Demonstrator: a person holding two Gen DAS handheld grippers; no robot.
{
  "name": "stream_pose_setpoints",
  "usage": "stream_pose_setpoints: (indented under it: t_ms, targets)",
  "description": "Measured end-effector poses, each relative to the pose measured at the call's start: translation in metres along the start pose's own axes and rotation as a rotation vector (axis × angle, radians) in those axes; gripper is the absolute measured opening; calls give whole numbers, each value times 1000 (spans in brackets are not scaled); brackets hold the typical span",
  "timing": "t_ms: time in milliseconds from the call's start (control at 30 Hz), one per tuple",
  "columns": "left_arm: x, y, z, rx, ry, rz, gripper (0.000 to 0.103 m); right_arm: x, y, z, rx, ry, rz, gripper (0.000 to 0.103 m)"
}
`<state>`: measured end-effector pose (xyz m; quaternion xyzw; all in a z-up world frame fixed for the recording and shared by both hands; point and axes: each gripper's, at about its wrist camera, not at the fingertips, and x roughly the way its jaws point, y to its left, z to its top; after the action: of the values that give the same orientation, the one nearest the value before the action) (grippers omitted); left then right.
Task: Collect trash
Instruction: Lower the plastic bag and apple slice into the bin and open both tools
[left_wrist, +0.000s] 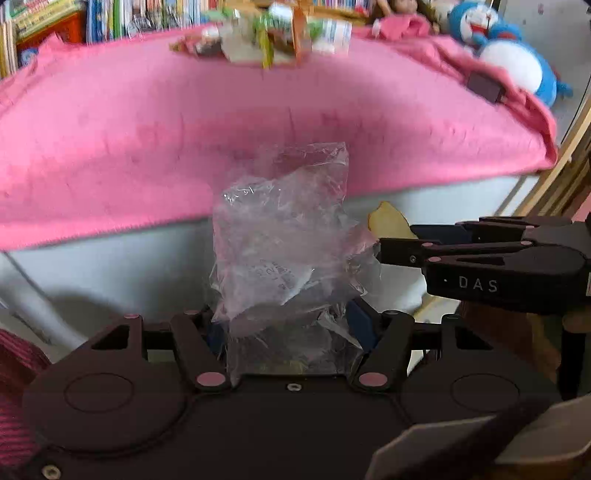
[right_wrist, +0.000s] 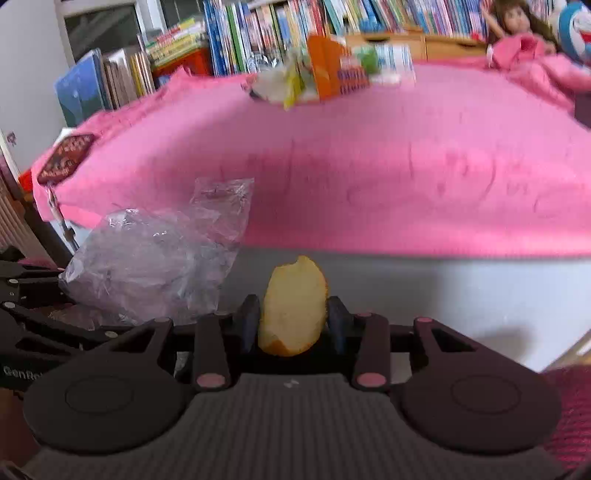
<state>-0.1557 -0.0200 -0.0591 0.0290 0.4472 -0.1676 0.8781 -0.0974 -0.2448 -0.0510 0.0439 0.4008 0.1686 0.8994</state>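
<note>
A crumpled clear plastic bag (left_wrist: 284, 236) stands up between the fingers of my left gripper (left_wrist: 286, 325), which is shut on its lower part. The same bag (right_wrist: 155, 254) shows at the left of the right wrist view. My right gripper (right_wrist: 293, 321) is shut on a yellowish fruit peel piece (right_wrist: 293, 306) with a bitten top edge. In the left wrist view the right gripper (left_wrist: 391, 243) reaches in from the right, and the peel (left_wrist: 388, 221) pokes up beside the bag. A pile of mixed wrappers and cartons (left_wrist: 266, 40) (right_wrist: 328, 74) lies at the far side of the pink blanket.
A bed with a pink blanket (left_wrist: 147, 129) (right_wrist: 406, 166) and pale mattress side (right_wrist: 443, 295) fills the front. Bookshelves (right_wrist: 277, 33) stand behind it. A blue plush toy (left_wrist: 517, 55) and a doll (right_wrist: 517, 33) sit at the far right. A dark packet (right_wrist: 66, 158) lies at the blanket's left corner.
</note>
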Motion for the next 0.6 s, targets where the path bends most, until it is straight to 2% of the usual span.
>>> stream_pose_setpoints:
  t_ms: [233, 600]
  targets:
    - [41, 9, -13, -37, 140, 20, 62, 27, -3, -20, 6, 107, -4, 45]
    - [86, 23, -11, -83, 260, 32, 63, 52, 0, -31, 9, 190, 6, 45]
